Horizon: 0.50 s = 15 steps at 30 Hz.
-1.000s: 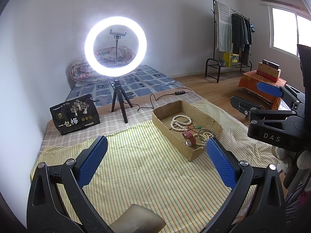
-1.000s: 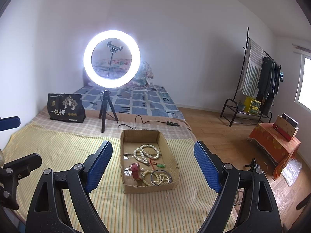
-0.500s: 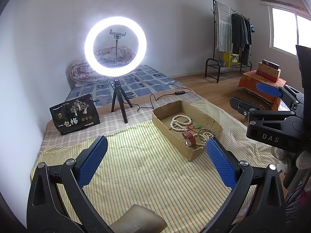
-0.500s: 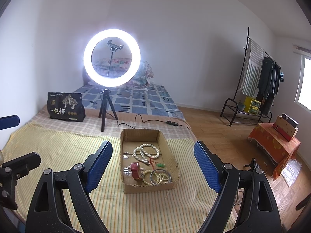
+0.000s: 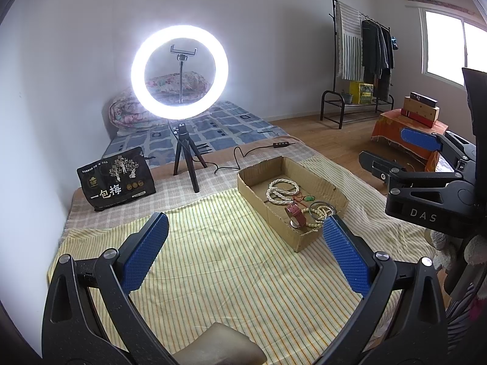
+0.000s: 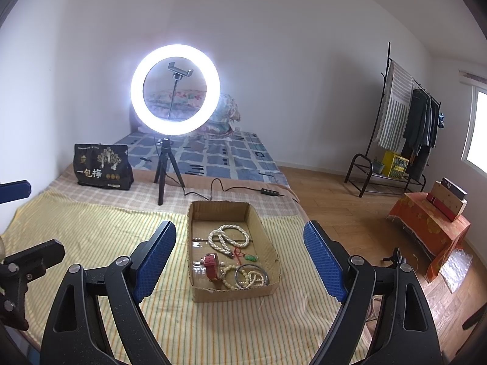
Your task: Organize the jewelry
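Note:
A shallow cardboard box (image 5: 307, 238) (image 6: 201, 225) lies on the yellow striped cloth (image 5: 219, 261) (image 6: 91, 231). In it are a white bead necklace (image 5: 278, 193) (image 6: 228, 238), a red watch (image 5: 296, 213) (image 6: 211, 266), a green pendant on a red cord (image 5: 310, 197) (image 6: 250, 257) and a metal bangle with small beads (image 5: 319, 208) (image 6: 251, 276). My left gripper (image 5: 245, 245) is open and empty, above the cloth left of the box. My right gripper (image 6: 240, 257) is open and empty, its fingers on either side of the box in view; it also shows in the left wrist view (image 5: 398, 155).
A lit ring light on a tripod (image 5: 179, 73) (image 6: 175, 89) stands behind the box, its cable (image 5: 243, 158) (image 6: 222, 190) trailing right. A black printed bag (image 5: 115, 179) (image 6: 102, 167) stands at back left. The bed's right edge drops to a wooden floor (image 6: 350, 222).

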Each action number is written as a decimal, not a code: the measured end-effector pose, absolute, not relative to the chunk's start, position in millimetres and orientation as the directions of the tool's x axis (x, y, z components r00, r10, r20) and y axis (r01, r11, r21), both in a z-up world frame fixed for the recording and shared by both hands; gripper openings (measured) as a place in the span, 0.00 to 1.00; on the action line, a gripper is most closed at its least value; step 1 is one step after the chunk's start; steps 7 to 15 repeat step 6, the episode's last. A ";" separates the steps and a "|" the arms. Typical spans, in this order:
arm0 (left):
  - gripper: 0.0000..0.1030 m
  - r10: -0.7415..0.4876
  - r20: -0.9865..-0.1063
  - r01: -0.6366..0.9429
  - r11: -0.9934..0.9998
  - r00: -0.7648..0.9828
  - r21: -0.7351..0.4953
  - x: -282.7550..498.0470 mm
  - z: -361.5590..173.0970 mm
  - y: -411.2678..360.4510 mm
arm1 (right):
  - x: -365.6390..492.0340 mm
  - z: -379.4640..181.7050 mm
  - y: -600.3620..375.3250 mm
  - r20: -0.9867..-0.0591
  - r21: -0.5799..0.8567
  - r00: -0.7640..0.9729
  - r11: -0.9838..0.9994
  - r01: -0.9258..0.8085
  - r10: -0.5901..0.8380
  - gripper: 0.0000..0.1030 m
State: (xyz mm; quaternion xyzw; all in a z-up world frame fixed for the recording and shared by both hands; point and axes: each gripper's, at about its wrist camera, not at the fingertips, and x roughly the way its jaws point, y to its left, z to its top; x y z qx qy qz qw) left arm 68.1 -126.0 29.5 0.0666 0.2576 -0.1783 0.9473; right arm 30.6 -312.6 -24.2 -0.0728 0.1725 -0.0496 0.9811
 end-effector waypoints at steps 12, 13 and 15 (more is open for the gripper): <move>1.00 -0.295 -0.493 0.367 0.929 0.818 0.053 66.9 33.7 -128.3 | 30.4 -25.7 -312.3 -0.334 -0.161 0.935 0.984 0.073 -0.124 0.83; 1.00 -0.295 -0.493 0.367 0.929 0.818 0.053 66.9 33.7 -128.3 | 30.4 -25.7 -312.3 -0.334 -0.161 0.935 0.984 0.073 -0.124 0.83; 1.00 -0.295 -0.493 0.367 0.929 0.818 0.053 66.9 33.7 -128.3 | 30.4 -25.7 -312.3 -0.334 -0.161 0.935 0.984 0.073 -0.124 0.83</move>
